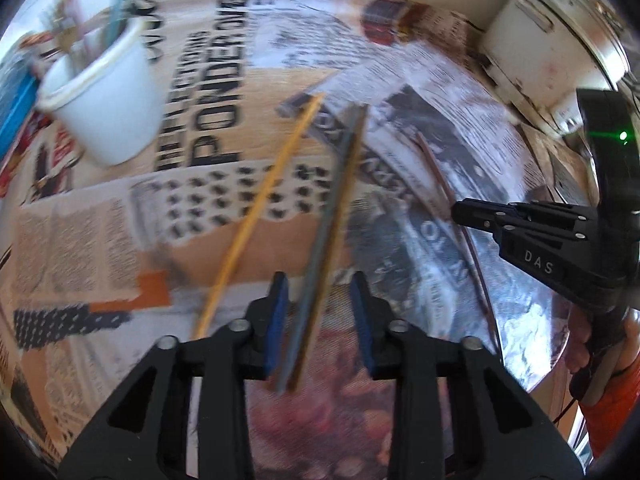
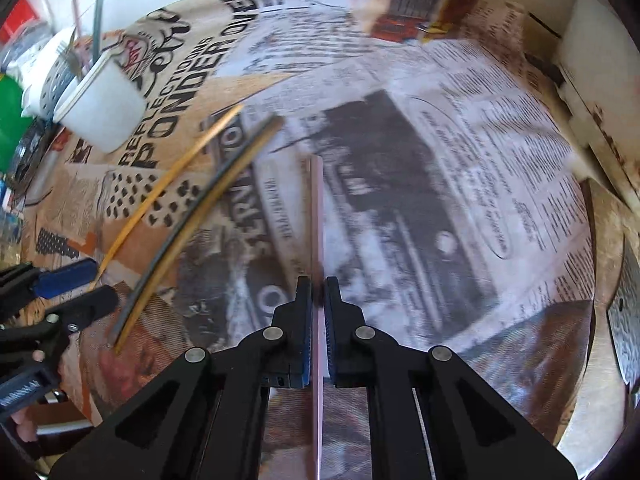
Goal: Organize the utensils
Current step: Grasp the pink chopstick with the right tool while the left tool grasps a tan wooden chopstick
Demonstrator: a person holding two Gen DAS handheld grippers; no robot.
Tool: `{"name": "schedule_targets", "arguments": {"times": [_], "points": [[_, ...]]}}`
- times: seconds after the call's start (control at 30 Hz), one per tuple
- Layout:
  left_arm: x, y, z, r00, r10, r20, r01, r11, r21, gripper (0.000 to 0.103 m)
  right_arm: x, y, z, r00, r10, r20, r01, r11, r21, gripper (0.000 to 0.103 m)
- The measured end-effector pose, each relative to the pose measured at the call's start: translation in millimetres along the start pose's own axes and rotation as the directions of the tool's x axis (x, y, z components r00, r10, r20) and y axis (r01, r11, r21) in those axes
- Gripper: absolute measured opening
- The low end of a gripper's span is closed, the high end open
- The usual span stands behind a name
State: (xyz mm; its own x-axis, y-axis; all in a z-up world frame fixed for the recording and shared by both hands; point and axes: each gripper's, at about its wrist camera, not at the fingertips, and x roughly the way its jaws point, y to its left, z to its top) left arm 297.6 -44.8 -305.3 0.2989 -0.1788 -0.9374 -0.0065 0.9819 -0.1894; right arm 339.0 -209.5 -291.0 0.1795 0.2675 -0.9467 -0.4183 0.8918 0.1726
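Both views smear with blur, so I can't read the sticks' tips. White cup (image 1: 100, 104) holds a few upright straws, far left. My left gripper (image 1: 320, 320) straddles the grey-and-brown pair (image 1: 336, 208), pads apart; my right gripper (image 2: 319, 312) is clamped on the pink stick (image 2: 317, 208)

Both wrist views look steeply down, close over the newspaper-covered table (image 1: 100, 216), sharing the white cup (image 2: 100, 114).
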Motion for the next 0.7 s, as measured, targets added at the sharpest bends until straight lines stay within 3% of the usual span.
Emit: {"name": "schedule_targets", "arguments": {"times": [0.1, 0.23, 0.7], "points": [[10.3, -7.7, 7.7, 0.999, -0.029, -0.023, 0.030, 1.000, 0.006, 0.014, -0.7, -7.3, -2.9, 0.999, 0.032, -0.019, -0.031, 0.999, 0.028, 0.006], [20.9, -13.9, 17.8, 0.997, -0.058, -0.044, 0.058, 0.998, 0.006, 0.013, -6.9, -15.3, -13.7, 0.999, 0.048, -0.023, -0.048, 0.998, 0.038, 0.006], [33.1, -15.4, 50.0, 0.999, -0.006, -0.043, 0.006, 1.000, -0.003, 0.013, -20.9, -28.2, -23.4, 0.995, 0.102, -0.015, -0.101, 0.994, 0.046, 0.006]]}}
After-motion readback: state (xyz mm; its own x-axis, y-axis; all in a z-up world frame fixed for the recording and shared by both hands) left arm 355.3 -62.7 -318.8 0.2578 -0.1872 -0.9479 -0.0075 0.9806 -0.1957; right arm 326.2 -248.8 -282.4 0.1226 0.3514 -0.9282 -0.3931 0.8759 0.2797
